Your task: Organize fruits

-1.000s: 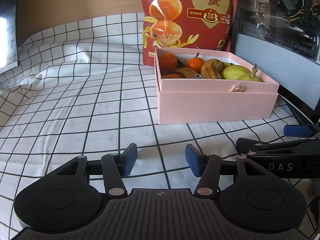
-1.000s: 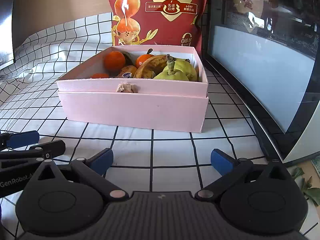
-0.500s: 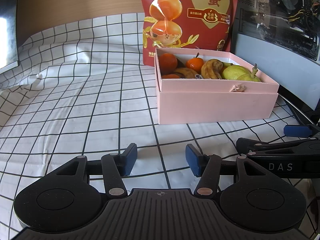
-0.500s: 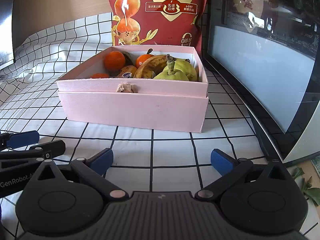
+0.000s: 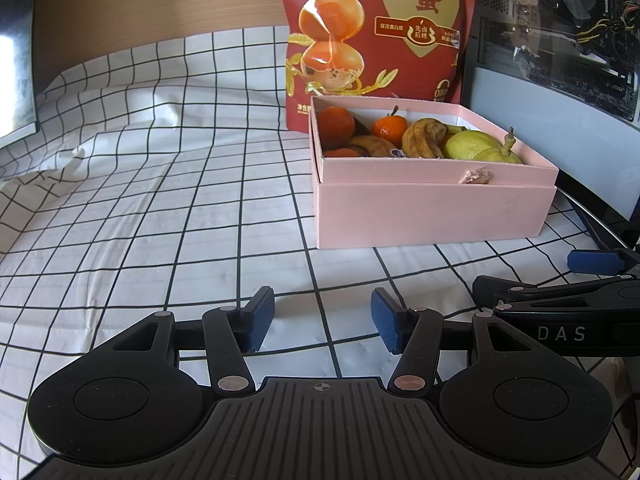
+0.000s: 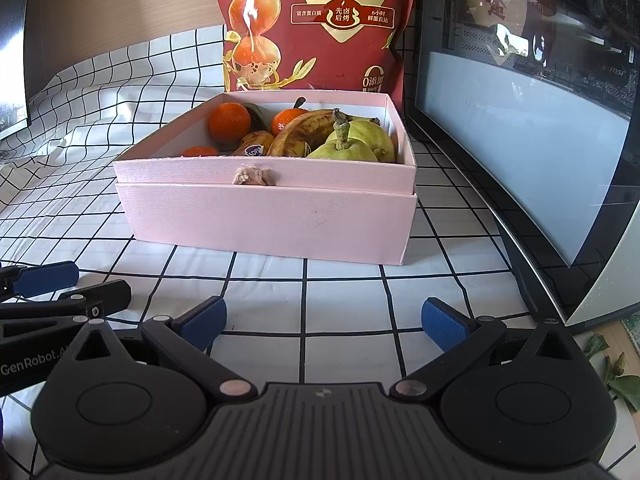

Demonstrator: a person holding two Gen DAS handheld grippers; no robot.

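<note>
Nothing has shifted since a second ago: my left gripper [image 5: 323, 322] and right gripper [image 6: 323, 324] sit low over the checked cloth [image 5: 160, 200], both with fingers apart and nothing between them. The pink box [image 6: 272, 216] stands just ahead, in front of a red bag [image 6: 320, 20]. Inside I count three oranges [image 6: 229, 121], two bananas [image 6: 304, 130] and two pears [image 6: 344, 148], all packed together.
</note>
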